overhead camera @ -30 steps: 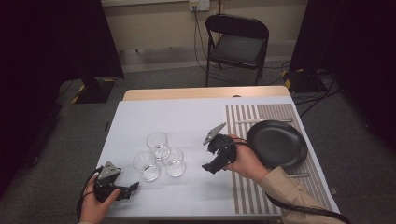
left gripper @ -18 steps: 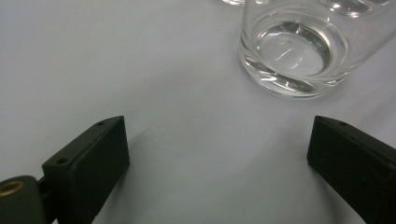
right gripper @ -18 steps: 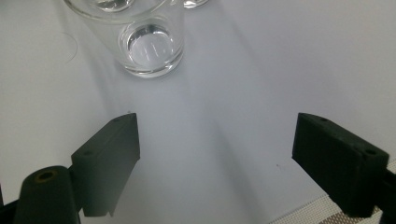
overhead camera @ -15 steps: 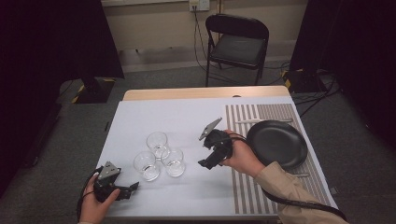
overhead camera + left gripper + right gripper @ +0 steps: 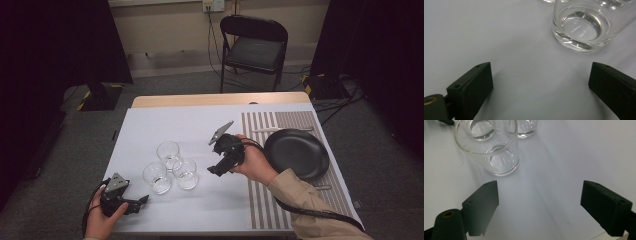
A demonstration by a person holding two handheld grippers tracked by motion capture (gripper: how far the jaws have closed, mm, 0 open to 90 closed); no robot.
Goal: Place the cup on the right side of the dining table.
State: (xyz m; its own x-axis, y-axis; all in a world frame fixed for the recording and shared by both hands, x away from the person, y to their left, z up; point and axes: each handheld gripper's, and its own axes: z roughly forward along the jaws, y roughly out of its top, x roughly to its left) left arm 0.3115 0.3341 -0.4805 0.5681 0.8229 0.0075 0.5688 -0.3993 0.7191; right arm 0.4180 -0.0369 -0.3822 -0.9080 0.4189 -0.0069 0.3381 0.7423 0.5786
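Three clear drinking glasses stand clustered on the white tablecloth [image 5: 200, 125] left of the table's middle: the far glass [image 5: 168, 154] behind, the near-left glass [image 5: 157, 177] and the near-right glass [image 5: 186, 173] side by side before it, all close together. To their right lies the grey striped placemat [image 5: 260, 165], with the round black plate [image 5: 296, 153] on it. Behind the table stands the black folding chair [image 5: 253, 47] on the floor.

Three clear glasses [image 5: 170, 168] stand clustered near the table's [image 5: 150, 120] left edge. One black plate [image 5: 296, 153] and two pieces of cutlery [image 5: 281, 129] lie on one striped mat [image 5: 260, 200] by the right edge. One chair [image 5: 254, 49] stands beyond.
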